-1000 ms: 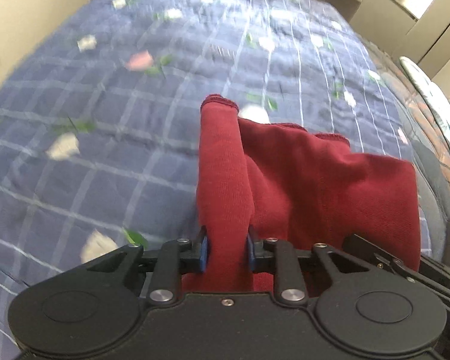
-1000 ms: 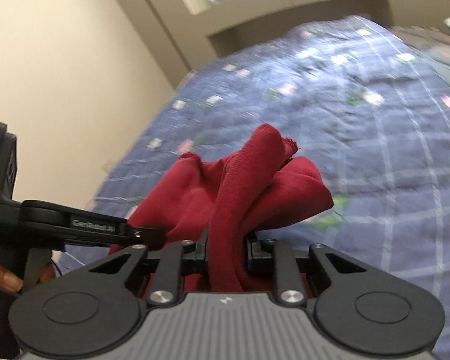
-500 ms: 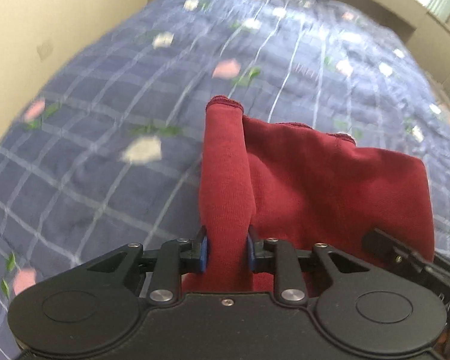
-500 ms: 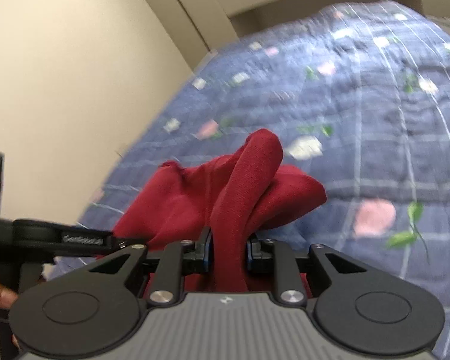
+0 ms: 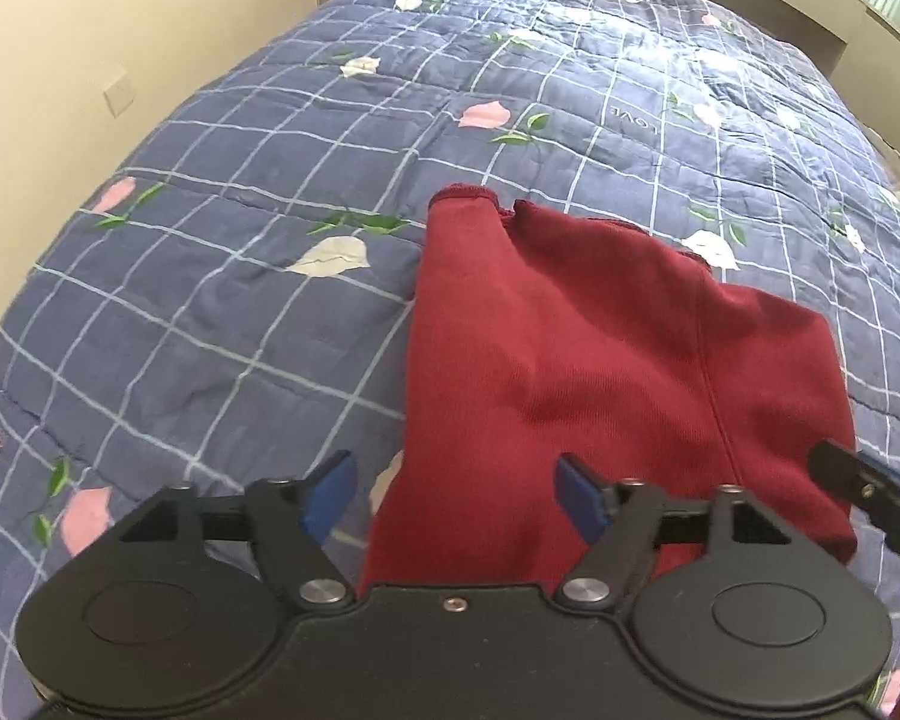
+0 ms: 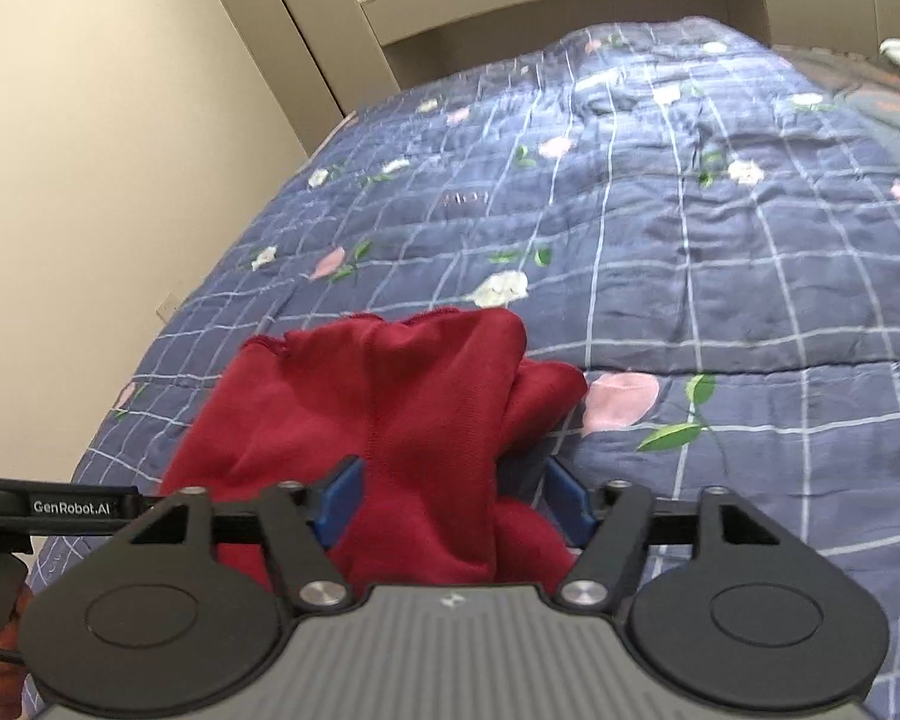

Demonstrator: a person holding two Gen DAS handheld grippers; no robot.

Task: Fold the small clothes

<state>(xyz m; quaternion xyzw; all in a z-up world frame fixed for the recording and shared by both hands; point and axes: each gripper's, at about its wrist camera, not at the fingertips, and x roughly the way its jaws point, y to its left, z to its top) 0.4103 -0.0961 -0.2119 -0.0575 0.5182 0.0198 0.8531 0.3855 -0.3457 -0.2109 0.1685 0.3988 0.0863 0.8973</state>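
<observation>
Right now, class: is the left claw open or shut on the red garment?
Open. The left claw has its blue fingertips spread apart, and the red garment lies loose between them on the quilt.

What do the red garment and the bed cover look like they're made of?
Red garment: soft matte knit, likely cotton jersey, judging by the fine ribbing and stitched seam. Bed cover: matte quilted fabric, probably cotton, with puffy stitched channels and a printed grid and flowers.
</observation>
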